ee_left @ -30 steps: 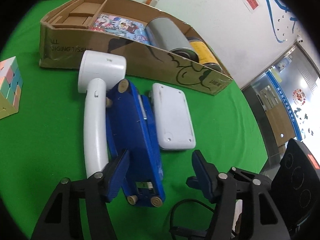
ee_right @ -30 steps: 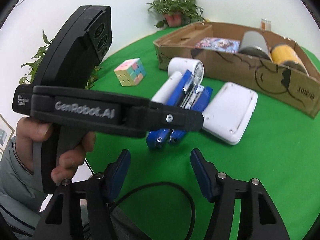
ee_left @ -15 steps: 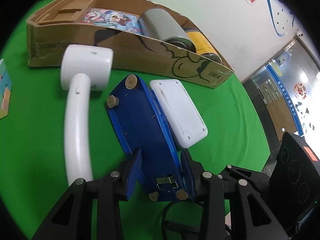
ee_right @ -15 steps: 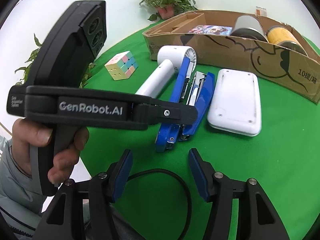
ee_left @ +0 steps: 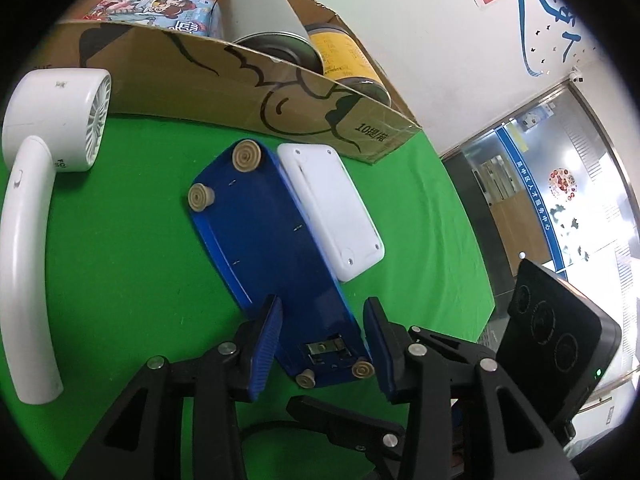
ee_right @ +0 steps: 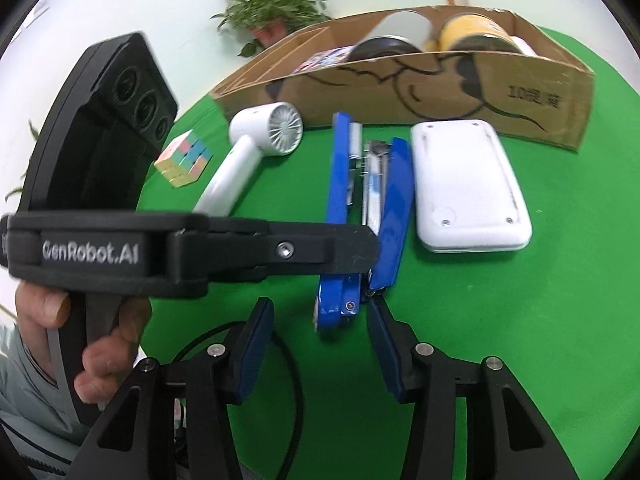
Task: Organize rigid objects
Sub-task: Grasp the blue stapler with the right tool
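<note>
A big blue stapler (ee_left: 276, 256) lies on its side on the green table, its underside with tan rubber feet facing me; it also shows in the right wrist view (ee_right: 372, 216). My left gripper (ee_left: 320, 348) straddles the stapler's near end, jaws close on both sides, apparently gripping it. A white flat device (ee_left: 332, 216) lies against the stapler's right side. A white handheld fan (ee_left: 36, 184) lies to the left. My right gripper (ee_right: 320, 348) is open and empty, just before the stapler's near end. The left gripper body (ee_right: 192, 248) crosses that view.
A cardboard box (ee_left: 240, 80) at the back holds a grey can (ee_left: 264, 20), a yellow can (ee_left: 344, 56) and a colourful book (ee_left: 152, 8). A pastel puzzle cube (ee_right: 184, 158) lies left of the fan. A potted plant (ee_right: 276, 12) stands behind the box.
My left gripper moved forward onto the stapler's near end and narrowed its jaws around it. The stapler has separated from the fan. My right gripper moved closer to the stapler.
</note>
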